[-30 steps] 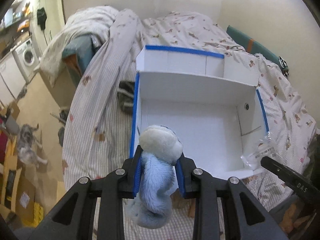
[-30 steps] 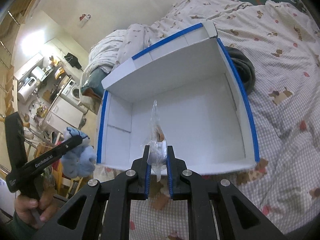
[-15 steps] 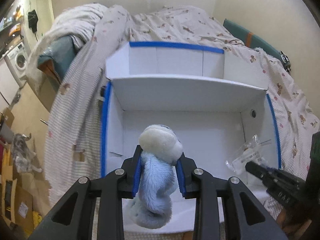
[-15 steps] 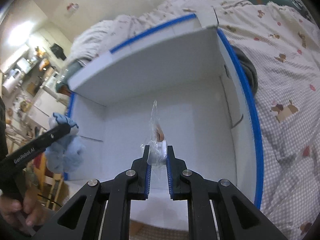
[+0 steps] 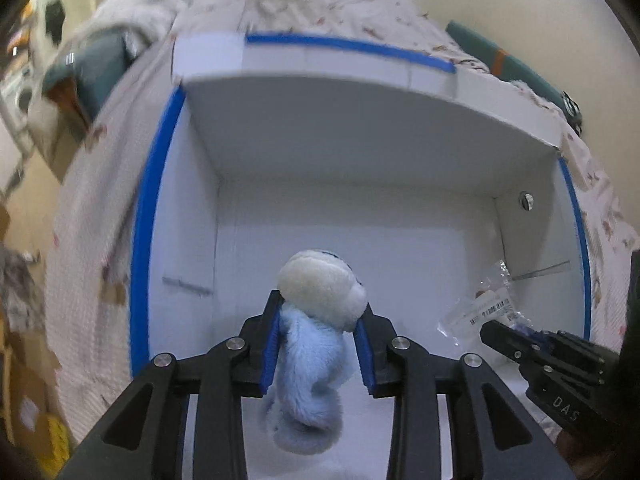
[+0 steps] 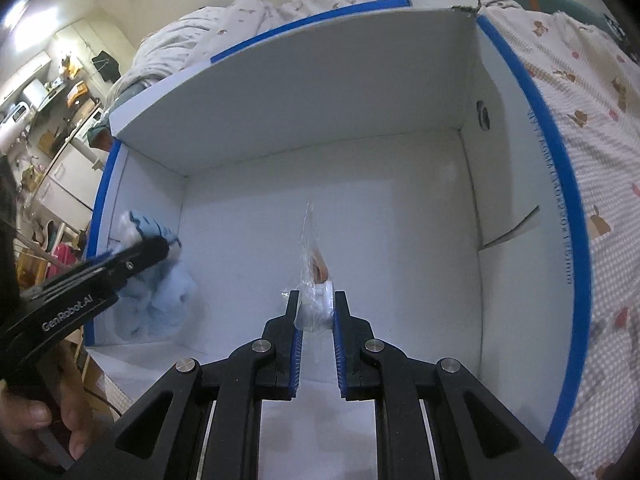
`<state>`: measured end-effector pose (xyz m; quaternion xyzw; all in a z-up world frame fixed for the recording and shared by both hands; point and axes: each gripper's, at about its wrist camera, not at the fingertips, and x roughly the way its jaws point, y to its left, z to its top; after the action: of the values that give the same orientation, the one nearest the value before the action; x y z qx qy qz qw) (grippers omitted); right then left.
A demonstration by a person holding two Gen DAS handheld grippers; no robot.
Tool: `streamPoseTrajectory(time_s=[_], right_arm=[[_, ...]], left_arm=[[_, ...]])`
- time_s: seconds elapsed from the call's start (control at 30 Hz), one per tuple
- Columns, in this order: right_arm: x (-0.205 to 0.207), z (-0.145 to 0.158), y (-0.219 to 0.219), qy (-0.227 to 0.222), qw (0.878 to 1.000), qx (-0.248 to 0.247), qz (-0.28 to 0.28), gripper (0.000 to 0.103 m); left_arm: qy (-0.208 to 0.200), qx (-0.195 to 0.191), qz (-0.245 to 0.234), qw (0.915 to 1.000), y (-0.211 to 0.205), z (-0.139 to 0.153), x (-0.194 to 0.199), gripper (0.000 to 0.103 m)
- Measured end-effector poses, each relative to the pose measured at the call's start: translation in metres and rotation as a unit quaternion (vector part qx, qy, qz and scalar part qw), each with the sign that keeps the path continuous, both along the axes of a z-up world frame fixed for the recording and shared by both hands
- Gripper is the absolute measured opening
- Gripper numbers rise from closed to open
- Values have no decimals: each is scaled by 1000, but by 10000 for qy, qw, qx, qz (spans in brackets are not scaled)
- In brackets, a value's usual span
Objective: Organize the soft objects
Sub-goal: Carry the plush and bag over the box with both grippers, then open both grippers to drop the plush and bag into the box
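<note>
My left gripper (image 5: 318, 320) is shut on a light-blue and white plush toy (image 5: 316, 364), held inside the open white box (image 5: 360, 148) with blue-taped edges, at its left side. The toy also shows in the right wrist view (image 6: 156, 292), under the left gripper (image 6: 152, 246). My right gripper (image 6: 316, 312) is shut on a clear plastic packet (image 6: 314, 280) holding a small white item, held over the box floor. The packet (image 5: 480, 314) and the right gripper (image 5: 492, 330) show at the right of the left wrist view.
The box lies on a bed with a patterned quilt (image 6: 592, 128). A rumpled duvet (image 5: 132, 8) lies at the bed's far end. A teal cushion (image 5: 504, 60) lies by the wall. Kitchen units (image 6: 48, 92) and floor clutter lie to the left.
Both grippers have moved forward and down into the box with their loads. The box now fills both views.
</note>
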<state>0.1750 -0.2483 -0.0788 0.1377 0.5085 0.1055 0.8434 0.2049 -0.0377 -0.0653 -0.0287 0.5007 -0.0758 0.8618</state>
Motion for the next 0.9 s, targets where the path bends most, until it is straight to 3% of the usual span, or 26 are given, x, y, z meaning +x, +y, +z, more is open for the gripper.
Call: streamPoseTrajectory(time_s=[0.2, 0.43, 0.77, 0.83, 0.9], right_arm=[[3, -10, 5, 166, 9998, -3, 102, 15], [-1, -11, 8, 166, 9995, -202, 156, 15], [2, -8, 10, 117, 9998, -106, 76, 16], [2, -9, 8, 123, 9999, -94, 34, 19], [3, -6, 5, 93, 10000, -4, -9, 37]], left_arm=[[-18, -15, 162, 9999, 6, -3, -2, 30], [-34, 264, 5, 9996, -5, -5, -6, 31], [-25, 384, 97, 9992, -2, -3, -8, 45], [-81, 344, 59, 9994, -2, 1, -10, 48], [-132, 281, -7, 9995, -4, 7, -14, 52]])
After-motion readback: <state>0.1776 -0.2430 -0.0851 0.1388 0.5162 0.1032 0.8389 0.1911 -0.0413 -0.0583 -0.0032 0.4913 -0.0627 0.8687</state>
